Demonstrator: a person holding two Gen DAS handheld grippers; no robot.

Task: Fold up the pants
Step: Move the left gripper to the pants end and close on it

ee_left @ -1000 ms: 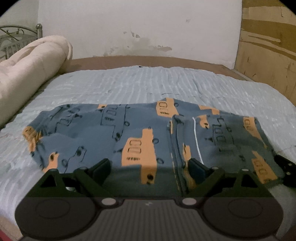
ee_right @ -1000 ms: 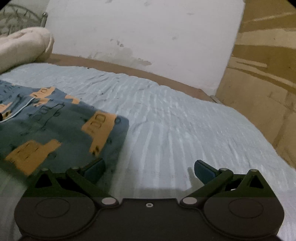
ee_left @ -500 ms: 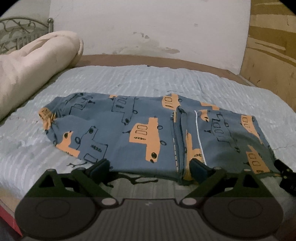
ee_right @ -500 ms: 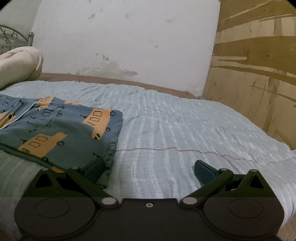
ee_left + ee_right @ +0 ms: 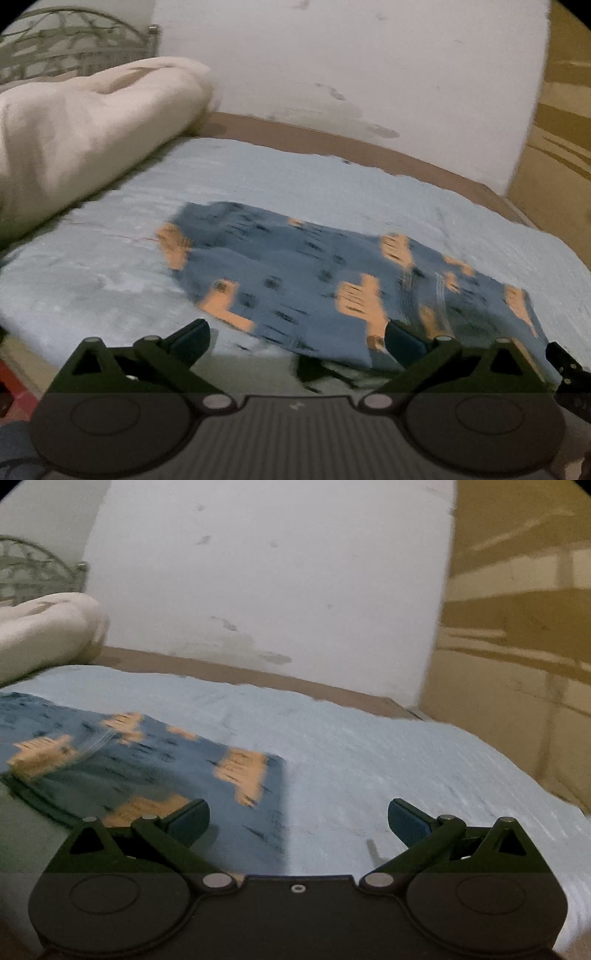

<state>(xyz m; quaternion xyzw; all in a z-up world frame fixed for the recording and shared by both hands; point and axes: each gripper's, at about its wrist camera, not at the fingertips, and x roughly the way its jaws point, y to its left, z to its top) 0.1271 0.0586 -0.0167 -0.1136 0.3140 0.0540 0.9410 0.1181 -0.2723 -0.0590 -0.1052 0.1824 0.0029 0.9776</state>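
The blue pants (image 5: 295,273) with orange vehicle prints lie folded flat on the light blue bedspread (image 5: 369,184). My left gripper (image 5: 297,341) hovers just in front of their near edge. Its jaws are opening wide and grip nothing; only the cloth's edge shows below the gap. In the right wrist view, the pants (image 5: 147,760) fill the left side. My right gripper (image 5: 297,821) stands open over their right edge, its left finger above the cloth and its right finger above bare bedspread (image 5: 406,757). Both views are blurred.
A rolled cream blanket (image 5: 74,140) lies along the bed's left side before a metal headboard (image 5: 55,51). A white wall stands behind the bed and a wooden panel (image 5: 517,664) at the right. The brown bed border (image 5: 332,144) runs along the far side.
Both grippers have drawn back and up from the pants, which now lie free on the bed. The left view has rolled and swung left; its jaws stand slightly wider.
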